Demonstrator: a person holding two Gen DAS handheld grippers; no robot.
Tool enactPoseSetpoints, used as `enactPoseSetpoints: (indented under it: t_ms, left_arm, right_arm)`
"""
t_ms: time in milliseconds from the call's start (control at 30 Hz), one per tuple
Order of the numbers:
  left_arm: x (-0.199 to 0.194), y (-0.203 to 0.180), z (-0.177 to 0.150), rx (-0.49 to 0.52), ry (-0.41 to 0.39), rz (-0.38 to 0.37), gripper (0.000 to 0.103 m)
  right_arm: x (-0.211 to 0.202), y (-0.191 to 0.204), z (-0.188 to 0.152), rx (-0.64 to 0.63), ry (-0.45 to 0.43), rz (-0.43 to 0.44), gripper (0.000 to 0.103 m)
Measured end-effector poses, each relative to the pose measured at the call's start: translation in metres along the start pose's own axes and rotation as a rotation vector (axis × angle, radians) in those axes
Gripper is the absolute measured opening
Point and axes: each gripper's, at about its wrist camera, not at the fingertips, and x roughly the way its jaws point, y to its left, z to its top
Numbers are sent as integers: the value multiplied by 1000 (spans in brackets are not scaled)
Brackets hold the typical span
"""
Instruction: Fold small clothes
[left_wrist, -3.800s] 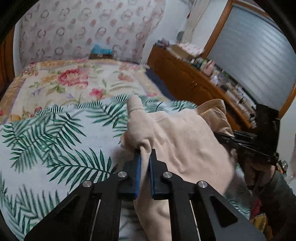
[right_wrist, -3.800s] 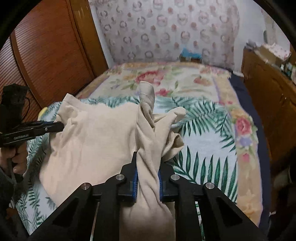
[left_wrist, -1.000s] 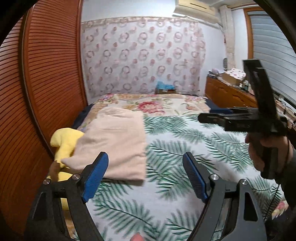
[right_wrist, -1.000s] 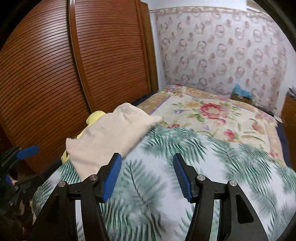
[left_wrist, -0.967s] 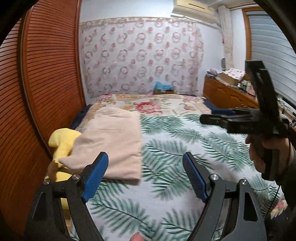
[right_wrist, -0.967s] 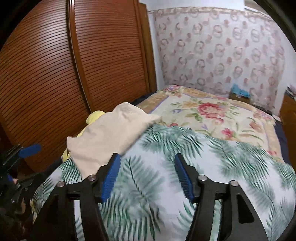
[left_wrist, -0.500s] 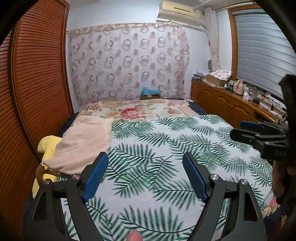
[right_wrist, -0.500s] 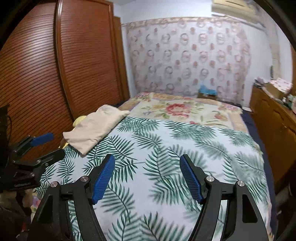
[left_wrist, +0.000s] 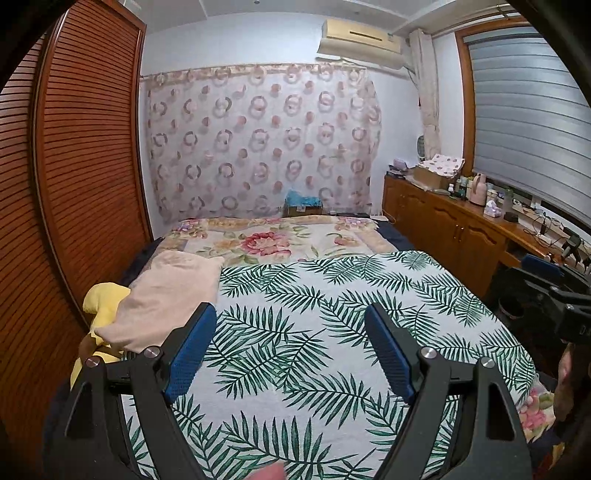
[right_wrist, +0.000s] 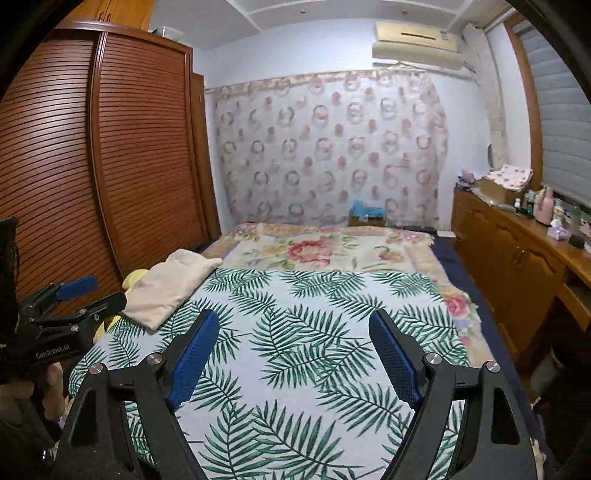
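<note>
So the bed (left_wrist: 332, 332) takes up most of both views, with a palm-leaf sheet (right_wrist: 295, 332) spread over the near half and a floral blanket (left_wrist: 273, 240) further back toward the curtain (left_wrist: 258, 140). A slatted wooden wardrobe (right_wrist: 92, 166) runs along the left, and a wooden sideboard (left_wrist: 454, 229) full of clutter sits on the right under the blinds.

Progress-wise, I'd say this piece is basically done. The beige garment (left_wrist: 166, 295) lies folded into a tidy flat rectangle at the left edge of the bed, partly on the palm-leaf sheet and resting on top of something yellow (left_wrist: 101, 299) that pokes out from under it (another garment or a soft toy, can't tell which). The rest of the leaf sheet has nothing else waiting on it, so whether more clothes are left to fold isn't something these views answer.

The fold looks clean: smooth top, straight edges, a bit puffy like soft knit, no sleeves or loose ends hanging out.

Both tools are well away from it. The left gripper (left_wrist: 291, 347) has its jaws spread wide with nothing in them, same for the right gripper (right_wrist: 295, 350), both just hovering over the leaf print.
</note>
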Motion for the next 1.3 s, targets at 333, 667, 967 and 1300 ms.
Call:
enactPoseSetpoints:
  t_ms: [333, 667, 967, 1300]
  left_arm:
    - [-10, -1, 3, 5, -20, 7, 83]
    - [-10, 1, 3, 4, -21, 10, 83]
    - [-12, 2, 6, -1, -23, 13, 83]
    - [-12, 2, 6, 2, -25, 16, 83]
  right_arm:
    - [-10, -4, -13, 23, -25, -25, 85]
    - [-12, -4, -13, 25, -25, -21, 85]
    - [-11, -8, -7, 24, -20, -18, 85]
    - [-10, -7, -8, 24, -20, -16, 85]
